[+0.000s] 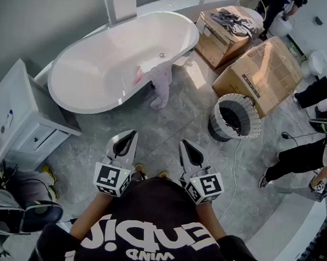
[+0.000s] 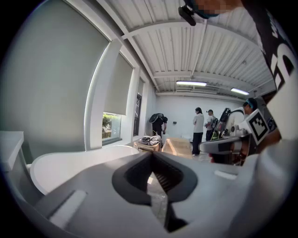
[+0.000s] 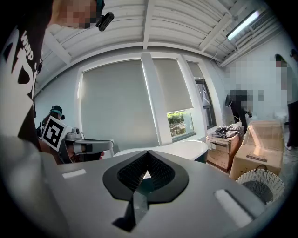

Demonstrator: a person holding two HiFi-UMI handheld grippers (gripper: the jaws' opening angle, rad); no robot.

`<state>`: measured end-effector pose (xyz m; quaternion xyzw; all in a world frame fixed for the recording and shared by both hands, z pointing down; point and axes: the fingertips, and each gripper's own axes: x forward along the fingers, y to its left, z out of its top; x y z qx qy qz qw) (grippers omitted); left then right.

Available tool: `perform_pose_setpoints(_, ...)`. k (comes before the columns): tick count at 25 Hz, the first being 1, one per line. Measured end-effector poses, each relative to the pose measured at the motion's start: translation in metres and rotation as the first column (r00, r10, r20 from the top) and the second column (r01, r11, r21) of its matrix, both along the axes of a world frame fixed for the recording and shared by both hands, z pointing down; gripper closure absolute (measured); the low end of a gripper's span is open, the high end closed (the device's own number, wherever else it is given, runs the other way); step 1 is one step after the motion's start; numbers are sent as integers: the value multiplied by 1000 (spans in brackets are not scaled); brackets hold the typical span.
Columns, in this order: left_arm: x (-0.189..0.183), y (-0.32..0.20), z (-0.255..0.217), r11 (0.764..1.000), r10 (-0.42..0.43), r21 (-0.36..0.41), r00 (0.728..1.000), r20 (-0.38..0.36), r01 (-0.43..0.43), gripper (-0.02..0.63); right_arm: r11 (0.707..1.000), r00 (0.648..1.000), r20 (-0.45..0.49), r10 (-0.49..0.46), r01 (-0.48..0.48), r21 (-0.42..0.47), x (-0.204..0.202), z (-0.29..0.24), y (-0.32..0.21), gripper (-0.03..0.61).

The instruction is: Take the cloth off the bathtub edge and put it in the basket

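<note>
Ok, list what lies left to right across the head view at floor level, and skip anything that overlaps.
The white cabinet → cloth → basket.

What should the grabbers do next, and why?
Probably reach the right gripper forward toward the cloth, opening its jaws on the way. It is shut and empty, the cloth hangs over the bathtub edge well ahead of it, and the basket stands on that same side.
</note>
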<state>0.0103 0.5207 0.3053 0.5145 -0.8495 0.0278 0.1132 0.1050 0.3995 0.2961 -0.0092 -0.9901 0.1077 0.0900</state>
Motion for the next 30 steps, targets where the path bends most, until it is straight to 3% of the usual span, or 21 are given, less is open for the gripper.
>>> perform_pose_setpoints(22, 34, -9, 9, 995, -93, -23, 995, -22, 93, 617, 987, 987, 26, -160, 160, 20, 30, -8, -6, 569)
perform_pose_setpoints(30, 31, -31, 22, 994, -107, -20, 994, -20, 106, 617, 982, 982, 9, -187, 187, 13, 15, 8, -25, 569)
